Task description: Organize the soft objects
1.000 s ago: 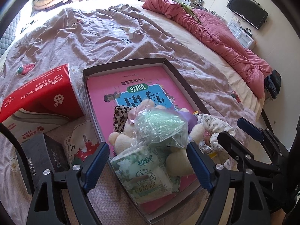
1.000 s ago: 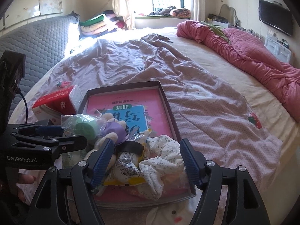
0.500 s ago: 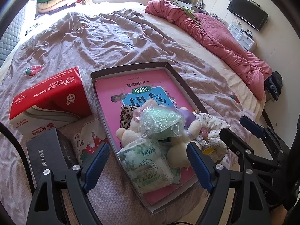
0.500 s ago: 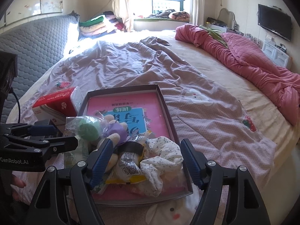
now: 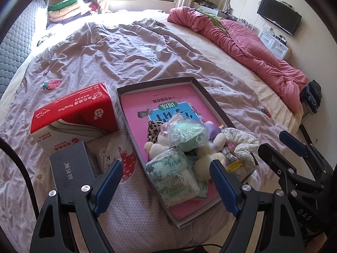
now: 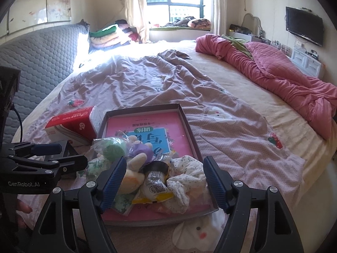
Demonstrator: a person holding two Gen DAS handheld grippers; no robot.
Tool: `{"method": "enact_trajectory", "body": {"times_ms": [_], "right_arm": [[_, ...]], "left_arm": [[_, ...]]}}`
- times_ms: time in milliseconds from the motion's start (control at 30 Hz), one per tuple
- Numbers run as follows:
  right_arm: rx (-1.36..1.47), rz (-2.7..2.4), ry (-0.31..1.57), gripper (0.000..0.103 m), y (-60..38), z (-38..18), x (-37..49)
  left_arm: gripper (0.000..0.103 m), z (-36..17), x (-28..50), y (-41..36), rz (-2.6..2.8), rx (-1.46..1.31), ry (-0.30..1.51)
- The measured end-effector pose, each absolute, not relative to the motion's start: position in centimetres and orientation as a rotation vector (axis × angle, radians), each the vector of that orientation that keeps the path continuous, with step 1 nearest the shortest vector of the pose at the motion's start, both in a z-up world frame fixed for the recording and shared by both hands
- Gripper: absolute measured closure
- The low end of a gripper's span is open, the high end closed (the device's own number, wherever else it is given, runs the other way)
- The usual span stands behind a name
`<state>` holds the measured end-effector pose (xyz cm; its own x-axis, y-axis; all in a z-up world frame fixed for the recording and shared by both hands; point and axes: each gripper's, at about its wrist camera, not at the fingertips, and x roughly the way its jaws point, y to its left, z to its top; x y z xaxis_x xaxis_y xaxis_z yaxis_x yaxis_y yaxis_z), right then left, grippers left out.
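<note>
While both blue-padded grippers, left (image 5: 166,181) and right (image 6: 164,182), hover with jaws spread and empty, a heap of light, squashy cream plush toys (image 5: 207,152), a crinkly tissue pack (image 5: 174,177) and floral cloth (image 6: 185,176) sits in the shallow dark cardboard tray (image 5: 212,97) on the bed, likely best pinched at bulky middles.

The pink book (image 5: 168,105) in the tray (image 5: 212,99) is largely buried at its near end under the heap of soft things, and its title is partly covered. The cream plush toy (image 5: 207,150) shows only in bits beneath the bagged green item (image 5: 187,133), so its shape is perhaps a bear's. The dark box (image 5: 70,168) at near left is partly hidden behind the left gripper's finger (image 5: 108,181).
</note>
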<state>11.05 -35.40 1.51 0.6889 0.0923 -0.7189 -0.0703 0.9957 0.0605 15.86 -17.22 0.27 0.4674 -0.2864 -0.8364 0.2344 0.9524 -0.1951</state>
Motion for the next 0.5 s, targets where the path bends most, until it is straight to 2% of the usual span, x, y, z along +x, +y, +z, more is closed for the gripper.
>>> {"method": "enact_trajectory", "body": {"times_ms": [500], "right_arm": [[0.038,0.124,0.760,0.026,-32.5,4.7,6.8]], "left_arm": [[0.019,2.0,11.2,-14.2,-0.254,-0.077,1.005]]}}
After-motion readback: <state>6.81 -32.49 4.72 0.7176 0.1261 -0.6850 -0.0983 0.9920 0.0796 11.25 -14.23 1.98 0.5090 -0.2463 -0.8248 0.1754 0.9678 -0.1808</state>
